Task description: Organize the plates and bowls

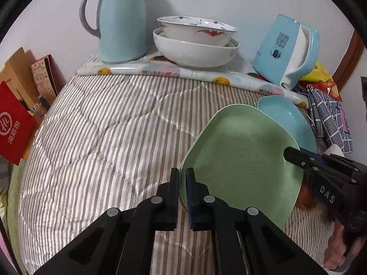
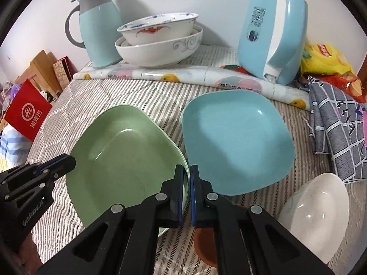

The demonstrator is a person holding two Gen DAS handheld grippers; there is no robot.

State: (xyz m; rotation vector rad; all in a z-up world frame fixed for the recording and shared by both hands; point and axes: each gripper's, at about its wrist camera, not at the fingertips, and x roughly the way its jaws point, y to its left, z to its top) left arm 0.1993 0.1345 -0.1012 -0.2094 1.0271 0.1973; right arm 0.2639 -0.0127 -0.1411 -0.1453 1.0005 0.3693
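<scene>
A green square plate (image 1: 243,158) (image 2: 128,162) is held between both grippers, lifted off the striped cloth. My left gripper (image 1: 182,183) is shut on its left rim; it shows in the right wrist view (image 2: 66,162). My right gripper (image 2: 187,183) is shut on its right rim; it shows in the left wrist view (image 1: 292,154). A blue square plate (image 2: 236,142) (image 1: 286,119) lies just right of it. A white plate (image 2: 316,208) lies at the front right. A brown dish (image 2: 205,245) shows under my right gripper. Two bowls (image 1: 195,39) (image 2: 158,39) are stacked at the back.
A light-blue jug (image 1: 121,23) stands at the back left and a blue kettle (image 2: 273,32) at the back right, on a fruit-print mat (image 1: 160,70). Snack bags (image 2: 325,59) and a checked cloth (image 2: 339,123) lie at the right. Red boxes (image 1: 13,126) stand at the left edge.
</scene>
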